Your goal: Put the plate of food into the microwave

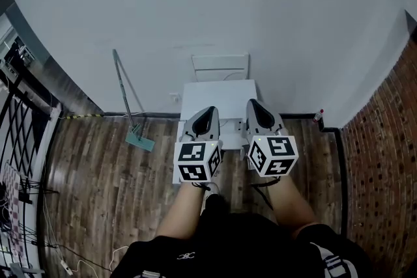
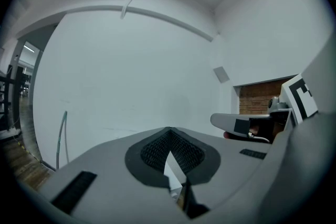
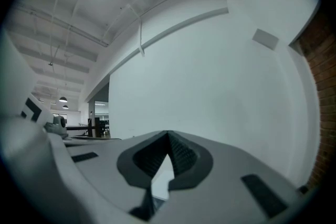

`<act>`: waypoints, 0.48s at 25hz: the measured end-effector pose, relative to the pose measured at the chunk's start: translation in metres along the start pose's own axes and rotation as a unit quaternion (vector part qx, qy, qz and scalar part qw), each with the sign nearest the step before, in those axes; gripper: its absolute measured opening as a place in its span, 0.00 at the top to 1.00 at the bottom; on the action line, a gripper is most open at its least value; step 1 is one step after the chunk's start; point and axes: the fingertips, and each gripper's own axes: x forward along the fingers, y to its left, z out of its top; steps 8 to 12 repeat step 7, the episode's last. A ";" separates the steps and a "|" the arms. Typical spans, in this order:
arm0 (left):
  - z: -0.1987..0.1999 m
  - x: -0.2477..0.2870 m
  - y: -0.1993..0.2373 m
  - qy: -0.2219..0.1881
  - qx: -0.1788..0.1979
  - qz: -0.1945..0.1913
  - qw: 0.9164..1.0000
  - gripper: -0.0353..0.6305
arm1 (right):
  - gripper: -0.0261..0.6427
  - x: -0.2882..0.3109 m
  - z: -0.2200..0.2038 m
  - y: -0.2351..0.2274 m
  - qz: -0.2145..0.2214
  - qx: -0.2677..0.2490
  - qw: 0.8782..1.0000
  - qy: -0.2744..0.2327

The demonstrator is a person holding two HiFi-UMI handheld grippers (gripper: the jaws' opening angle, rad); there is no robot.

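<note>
A white wall (image 1: 195, 3) fills the far side of the room and a wooden floor (image 1: 111, 179) runs up to it; against that wall, straight ahead of the person, stands a small white table (image 1: 218, 96), with a pale box-like frame (image 1: 220, 67) just beyond its far edge that may be the microwave, though the head view is too small to tell. The left gripper (image 1: 208, 112) and right gripper (image 1: 258, 105) are held side by side over the table's near edge, both aimed forward at it, so neither is clearly nearer. Each gripper view shows its jaws brought together at the tips with nothing between them, and both look up at bare wall. No plate of food appears in any view, so the coming move likely turns on tilting down to find it on the table dead ahead
</note>
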 end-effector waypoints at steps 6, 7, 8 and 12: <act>-0.005 -0.002 -0.012 0.001 -0.004 -0.005 1.000 0.95 | 0.94 -0.011 -0.006 -0.002 0.003 -0.004 1.000 0.004; -0.005 -0.002 -0.015 0.001 -0.005 -0.006 1.000 0.95 | 0.94 -0.013 -0.007 -0.003 0.004 -0.005 1.000 0.005; -0.005 -0.002 -0.015 0.001 -0.005 -0.006 1.000 0.95 | 0.94 -0.013 -0.007 -0.003 0.004 -0.005 1.000 0.005; -0.005 -0.002 -0.015 0.001 -0.005 -0.006 1.000 0.95 | 0.94 -0.013 -0.007 -0.003 0.004 -0.005 1.000 0.005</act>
